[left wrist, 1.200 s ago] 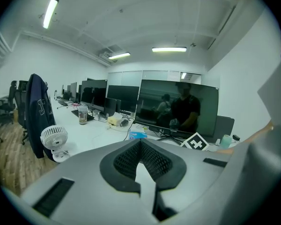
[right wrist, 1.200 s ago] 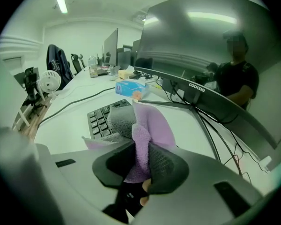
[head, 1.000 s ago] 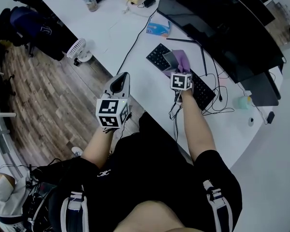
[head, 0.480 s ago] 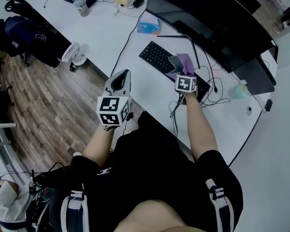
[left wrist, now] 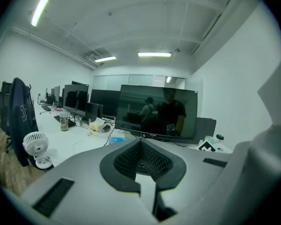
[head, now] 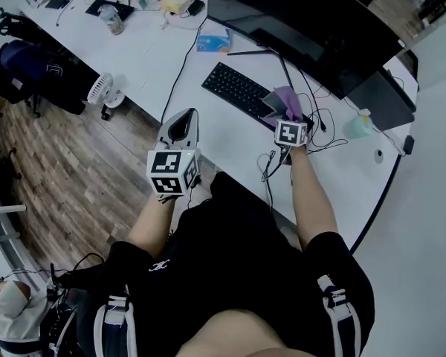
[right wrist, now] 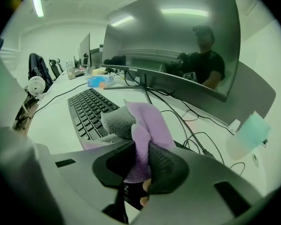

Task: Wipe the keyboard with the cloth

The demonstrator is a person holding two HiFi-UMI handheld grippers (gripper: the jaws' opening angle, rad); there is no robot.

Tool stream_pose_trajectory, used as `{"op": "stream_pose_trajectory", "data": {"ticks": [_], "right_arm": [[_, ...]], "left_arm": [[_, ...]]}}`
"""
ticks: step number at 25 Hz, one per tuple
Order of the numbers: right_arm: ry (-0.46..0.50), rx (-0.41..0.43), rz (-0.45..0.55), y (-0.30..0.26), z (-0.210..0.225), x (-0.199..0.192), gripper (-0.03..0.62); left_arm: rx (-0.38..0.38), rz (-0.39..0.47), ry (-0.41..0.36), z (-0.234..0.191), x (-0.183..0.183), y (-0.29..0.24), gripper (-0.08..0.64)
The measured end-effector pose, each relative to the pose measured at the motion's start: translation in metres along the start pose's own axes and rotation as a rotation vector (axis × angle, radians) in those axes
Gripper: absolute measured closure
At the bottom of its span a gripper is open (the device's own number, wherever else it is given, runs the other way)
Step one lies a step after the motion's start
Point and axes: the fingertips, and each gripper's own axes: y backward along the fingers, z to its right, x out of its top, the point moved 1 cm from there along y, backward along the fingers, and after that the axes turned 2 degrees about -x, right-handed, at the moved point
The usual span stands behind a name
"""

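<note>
Right gripper view: my right claw point(right wrist: 139, 161) clamps the cloth point(right wrist: 150, 121) at the keyboard point(right wrist: 89, 109); my left claw point(left wrist: 141, 145) is closed, empty.

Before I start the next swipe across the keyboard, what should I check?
1. Grip on cloth: ok. The right hand-held gripper is shut on it.
2. Cloth touching keyboard: cannot tell. It sits over the right end.
3. Rest of keyboard free of objects: ok. Nothing lies on it.
4. Cables: not ok. They lie loose close beside that end and could snag.
5. Left hand-held gripper: ok. Shut, empty, well clear of the keyboard.
</note>
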Motion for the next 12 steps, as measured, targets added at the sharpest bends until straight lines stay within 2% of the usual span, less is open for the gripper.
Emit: {"op": "stream_pose_trajectory", "data": {"ticks": [6, 12], "right_arm": [[-0.058, -0.026, -0.008, 0.013, 0.026, -0.02, 0.495], [-0.056, -0.046, 0.003, 0.021, 0.04, -0.039, 0.495]], "left_arm": [[-0.01, 0.005, -0.008, 0.012, -0.002, 0.009, 0.546], [-0.005, 0.011, -0.012, 0.02, -0.004, 0.02, 0.546]]}}
